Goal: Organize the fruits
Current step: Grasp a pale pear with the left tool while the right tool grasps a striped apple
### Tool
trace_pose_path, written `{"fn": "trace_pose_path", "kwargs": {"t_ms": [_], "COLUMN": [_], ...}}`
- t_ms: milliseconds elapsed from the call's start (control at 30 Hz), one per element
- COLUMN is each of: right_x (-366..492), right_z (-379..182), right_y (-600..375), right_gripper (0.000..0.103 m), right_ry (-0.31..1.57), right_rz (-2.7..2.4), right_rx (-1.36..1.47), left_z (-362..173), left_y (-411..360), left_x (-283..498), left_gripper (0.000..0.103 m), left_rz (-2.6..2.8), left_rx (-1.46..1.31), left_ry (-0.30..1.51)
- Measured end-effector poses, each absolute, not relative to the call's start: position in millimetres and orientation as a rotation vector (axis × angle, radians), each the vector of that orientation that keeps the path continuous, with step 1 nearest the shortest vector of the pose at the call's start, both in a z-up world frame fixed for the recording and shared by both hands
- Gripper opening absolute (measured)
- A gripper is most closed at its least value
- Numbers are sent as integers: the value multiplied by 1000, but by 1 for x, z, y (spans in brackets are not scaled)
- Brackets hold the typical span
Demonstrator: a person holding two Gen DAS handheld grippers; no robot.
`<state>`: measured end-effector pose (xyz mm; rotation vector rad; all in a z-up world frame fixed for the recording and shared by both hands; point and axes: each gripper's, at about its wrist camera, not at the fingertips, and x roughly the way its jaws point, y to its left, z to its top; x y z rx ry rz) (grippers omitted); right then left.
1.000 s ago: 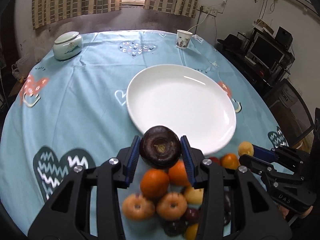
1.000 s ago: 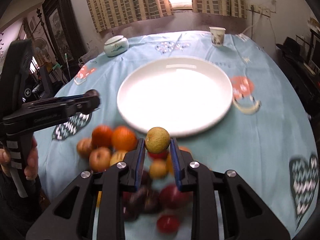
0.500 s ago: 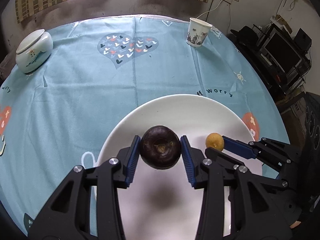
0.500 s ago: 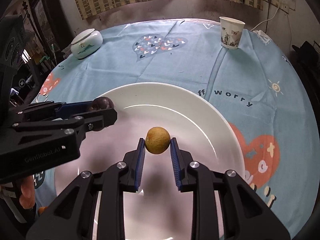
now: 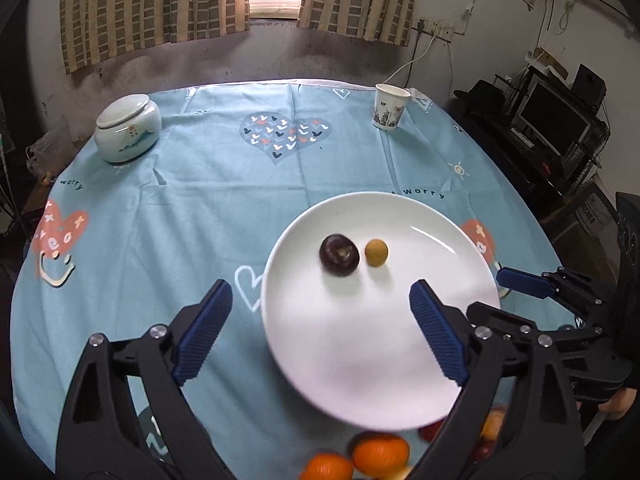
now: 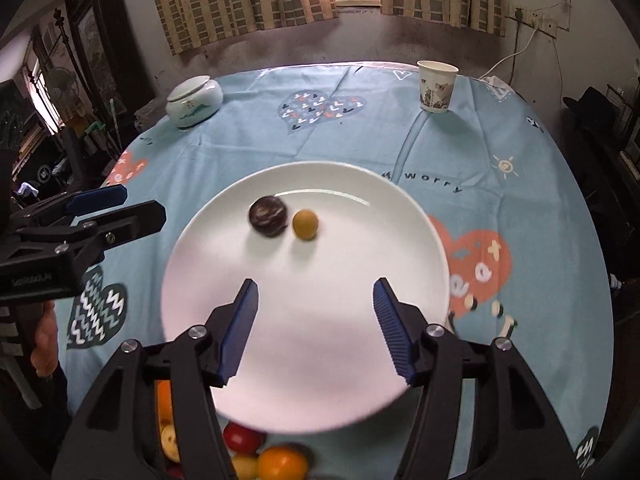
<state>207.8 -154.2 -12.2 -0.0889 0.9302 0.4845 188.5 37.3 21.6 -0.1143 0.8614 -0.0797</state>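
A white plate (image 5: 360, 352) (image 6: 304, 360) lies on the blue tablecloth. On it a dark purple fruit (image 5: 339, 255) (image 6: 268, 216) and a small yellow fruit (image 5: 376, 253) (image 6: 305, 224) rest side by side. My left gripper (image 5: 320, 332) is open and empty, held above the plate's near left part. My right gripper (image 6: 316, 324) is open and empty above the plate's near part. A pile of oranges (image 5: 380, 454) (image 6: 282, 462) and other fruits lies at the near table edge, partly hidden by the grippers.
A white lidded jar (image 5: 127, 128) (image 6: 194, 101) stands at the far left and a paper cup (image 5: 390, 107) (image 6: 436, 86) at the far right. The right gripper shows at the right of the left wrist view (image 5: 520, 280). Shelves with electronics stand right of the table.
Both grippers have opened and let go of their fruits onto the plate. Both have pulled back toward the near edge and risen.
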Motion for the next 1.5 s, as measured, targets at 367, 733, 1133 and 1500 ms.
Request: {"fn": "trace_pose_path", "kwargs": {"t_ms": [367, 733, 1133, 1500], "right_x": [67, 70, 66, 54], "right_z": [-61, -75, -71, -86], "right_y": [-215, -218, -231, -240], "right_gripper": [63, 62, 41, 42], "right_ry": [946, 961, 926, 977], "right_rz": [325, 326, 299, 238], "right_rx": [-13, 117, 199, 116], "left_z": [-39, -68, -77, -92], "left_y": [73, 64, 64, 55], "left_x": [41, 11, 13, 38], "left_gripper": [98, 98, 98, 92], "left_rz": [76, 33, 48, 12], "left_rx": [-130, -100, -81, -68], "left_ry": [848, 929, 968, 974]}}
